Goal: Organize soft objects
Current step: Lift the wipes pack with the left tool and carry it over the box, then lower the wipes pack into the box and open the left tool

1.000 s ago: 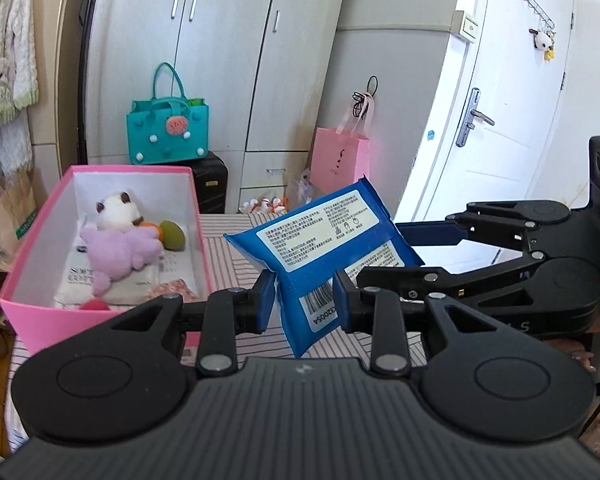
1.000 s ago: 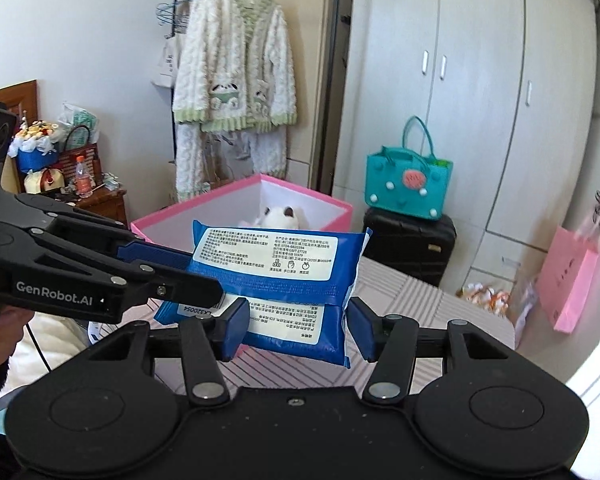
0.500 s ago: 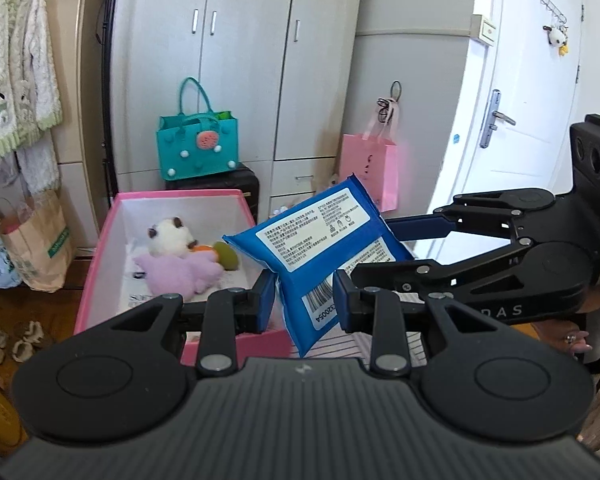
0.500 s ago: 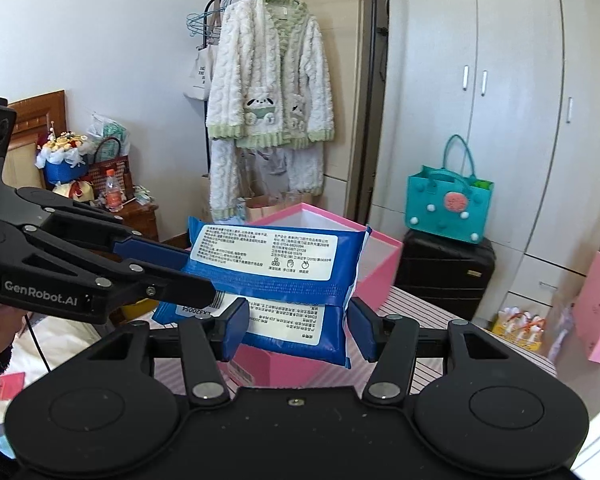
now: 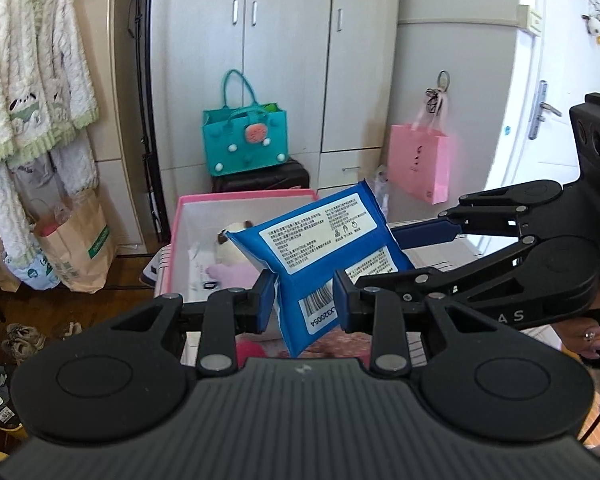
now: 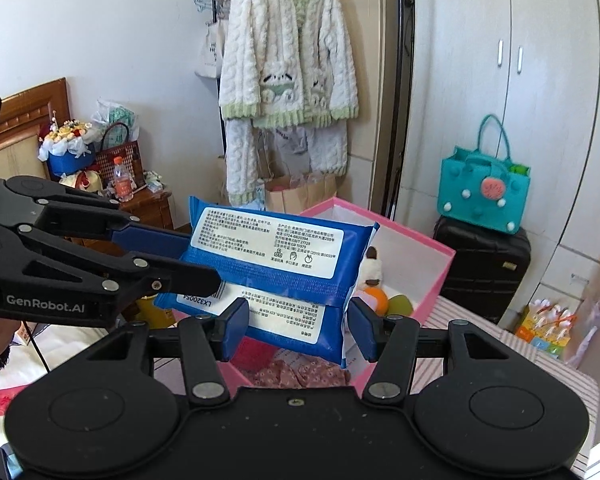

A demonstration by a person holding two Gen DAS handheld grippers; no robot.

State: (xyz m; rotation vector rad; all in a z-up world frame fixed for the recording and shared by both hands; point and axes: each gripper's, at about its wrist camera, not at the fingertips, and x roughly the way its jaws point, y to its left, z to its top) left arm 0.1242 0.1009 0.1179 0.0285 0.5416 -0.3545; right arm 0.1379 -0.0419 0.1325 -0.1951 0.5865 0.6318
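A blue wipes pack (image 5: 324,256) with white labels hangs in the air over the pink storage box (image 5: 236,200). My left gripper (image 5: 304,304) is shut on its lower corner. My right gripper (image 6: 296,320) is shut on its other end; the pack (image 6: 276,256) fills that view's middle. Each gripper's arm shows in the other's view. The pink box (image 6: 432,276) holds a white plush (image 5: 232,248), a pink plush (image 5: 236,276), an orange and a green soft toy (image 6: 400,304) and floral cloth (image 6: 296,372).
A striped table top (image 6: 512,352) carries the box. Behind stand a black suitcase (image 6: 484,264) with a teal bag (image 6: 484,192), a pink paper bag (image 5: 420,168), wardrobe doors, a hanging white cardigan (image 6: 288,60), and a paper bag (image 5: 76,248) on the floor.
Both grippers carried the wipes pack leftward and up, until it hangs over the pink box. Their hold on the pack is unchanged.
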